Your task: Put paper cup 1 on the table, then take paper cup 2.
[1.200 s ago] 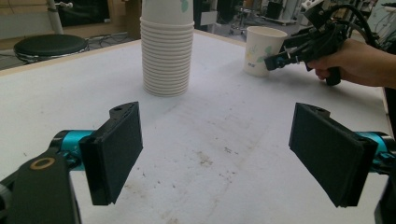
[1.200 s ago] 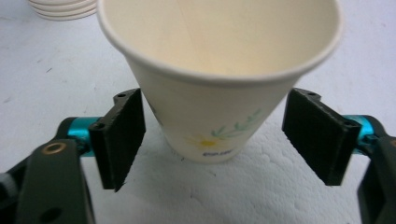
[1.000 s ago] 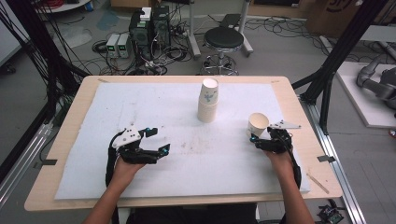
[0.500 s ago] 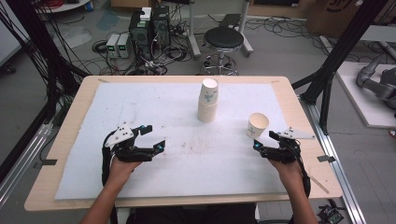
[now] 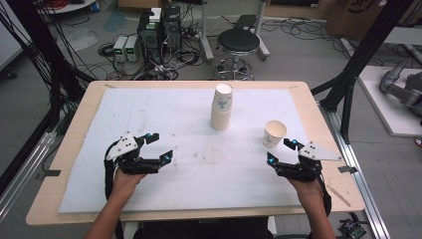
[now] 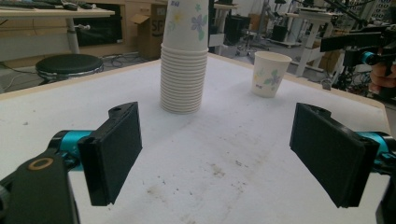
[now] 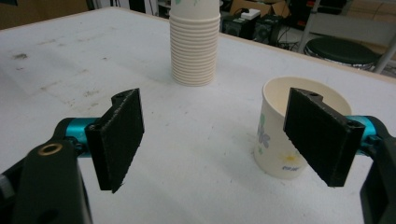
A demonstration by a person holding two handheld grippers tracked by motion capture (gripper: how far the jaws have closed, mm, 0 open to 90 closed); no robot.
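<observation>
A tall stack of flower-printed paper cups (image 5: 222,107) stands upright at the back middle of the white mat (image 5: 209,169). A single paper cup (image 5: 274,133) stands upright to its right, mouth up. My right gripper (image 5: 279,151) is open just in front of that cup, apart from it. In the right gripper view the cup (image 7: 280,154) stands partly behind the right-hand jaw, and the stack (image 7: 194,46) rises farther off. My left gripper (image 5: 161,146) is open over the mat's left part, with nothing between its jaws. From the left gripper view, the stack (image 6: 184,60) and the cup (image 6: 270,73) lie ahead.
The mat covers most of the wooden table (image 5: 164,85); its surface carries faint dirt marks. Black frame posts (image 5: 358,59) rise at the table's right. A stool (image 5: 239,42) and electronics boxes (image 5: 159,27) stand on the floor beyond the far edge.
The right gripper has drawn back from the single cup toward the table's front edge, jaws still wide. The cup stays where it stood. The left gripper has barely shifted.
</observation>
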